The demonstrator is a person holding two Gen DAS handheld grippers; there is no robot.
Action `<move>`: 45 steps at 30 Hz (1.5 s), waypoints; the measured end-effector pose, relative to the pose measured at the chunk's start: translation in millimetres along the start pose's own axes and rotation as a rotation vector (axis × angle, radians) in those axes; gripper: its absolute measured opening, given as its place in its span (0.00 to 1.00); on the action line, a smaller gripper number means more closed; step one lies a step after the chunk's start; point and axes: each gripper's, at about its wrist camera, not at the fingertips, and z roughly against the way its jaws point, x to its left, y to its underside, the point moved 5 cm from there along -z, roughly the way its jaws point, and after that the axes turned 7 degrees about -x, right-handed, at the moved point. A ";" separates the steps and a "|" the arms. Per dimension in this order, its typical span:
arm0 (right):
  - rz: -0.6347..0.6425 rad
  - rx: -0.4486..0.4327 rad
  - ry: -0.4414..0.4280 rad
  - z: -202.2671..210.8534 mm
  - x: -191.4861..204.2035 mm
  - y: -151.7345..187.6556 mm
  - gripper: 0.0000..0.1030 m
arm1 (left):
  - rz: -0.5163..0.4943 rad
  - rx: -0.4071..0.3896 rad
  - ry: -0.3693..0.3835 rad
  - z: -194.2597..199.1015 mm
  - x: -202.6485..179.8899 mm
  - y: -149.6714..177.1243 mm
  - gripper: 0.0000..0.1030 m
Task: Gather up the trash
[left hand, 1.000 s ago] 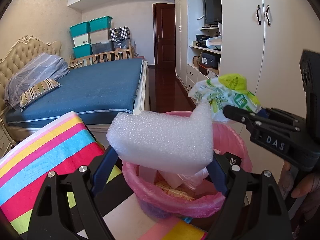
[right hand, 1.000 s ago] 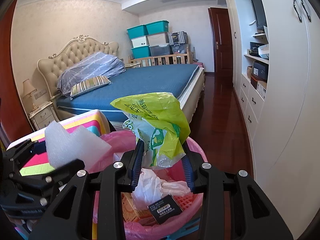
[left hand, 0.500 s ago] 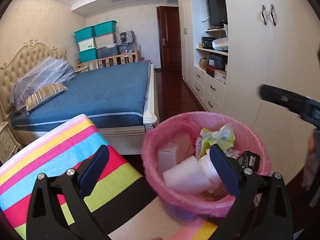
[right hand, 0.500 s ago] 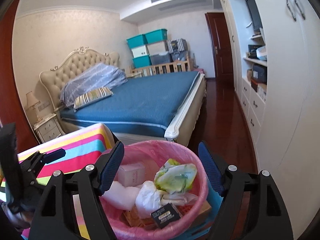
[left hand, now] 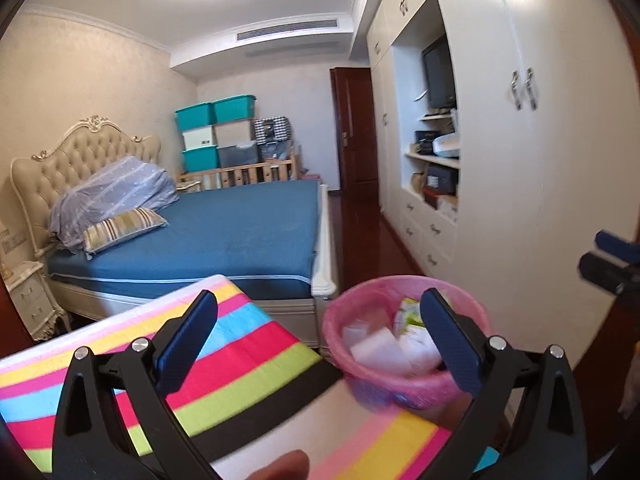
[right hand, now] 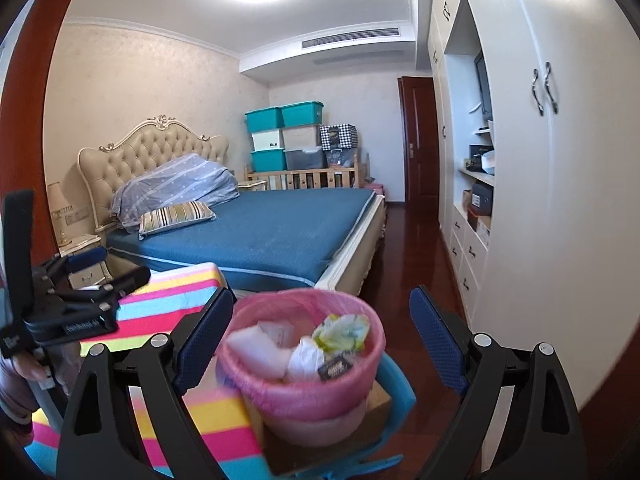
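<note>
Behind your hands stood a bedroom with a blue bed (left hand: 224, 232) and white wardrobes (left hand: 532, 184), and in front of it lay a table under a striped cloth (left hand: 240, 364). Your left gripper (left hand: 320, 336) had its fingers (left hand: 188, 336) spread as wide as they go, having just been opening, and nothing was between them; only the cloth and the bin were seen through the gap. Your right gripper (right hand: 320, 330) was the same: its jaws had just been opening, they stood fully apart, and they gripped nothing, although the bin showed between them further off. Both tools were above and short of the bin, not touching it. From this I judge that the two pieces you carried were already dropped, so this part of the task was done. The pink bin (right hand: 304, 356), lined with a thin pink bag, stood just beside the corner of the table, on what looked like a brown box (right hand: 380, 400) and a light blue stool or frame (right hand: 396, 376). Inside it lay a white foam block (right hand: 256, 350), a crumpled green and yellow wrapper (right hand: 344, 330), some white paper or plastic, and a small dark packet (right hand: 334, 368). The bin seemed rather full, with the trash near its rim. Whether more trash remained on the table I could not tell, because the visible part of the cloth showed none and the rest was hidden.
</note>
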 end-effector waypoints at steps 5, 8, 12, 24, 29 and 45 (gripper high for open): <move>0.043 0.071 0.033 20.1 10.7 34.8 0.82 | 0.043 0.057 0.038 36.5 -1.8 26.1 0.95; 0.042 0.121 0.032 21.4 19.3 60.4 0.82 | 0.028 0.083 0.058 55.0 -6.4 48.1 0.95; 0.077 0.178 0.024 15.7 26.2 84.2 0.82 | 0.013 0.111 0.058 66.2 -11.1 71.6 0.95; 0.119 0.190 0.010 18.3 38.4 99.8 0.82 | 0.007 0.151 0.031 66.9 -13.3 103.2 0.95; 0.125 0.182 0.021 19.9 38.3 96.3 0.82 | -0.008 0.167 0.033 62.5 -16.8 108.5 0.95; 0.119 0.170 0.018 21.1 40.6 93.1 0.82 | -0.004 0.167 0.024 60.7 -17.6 108.4 0.95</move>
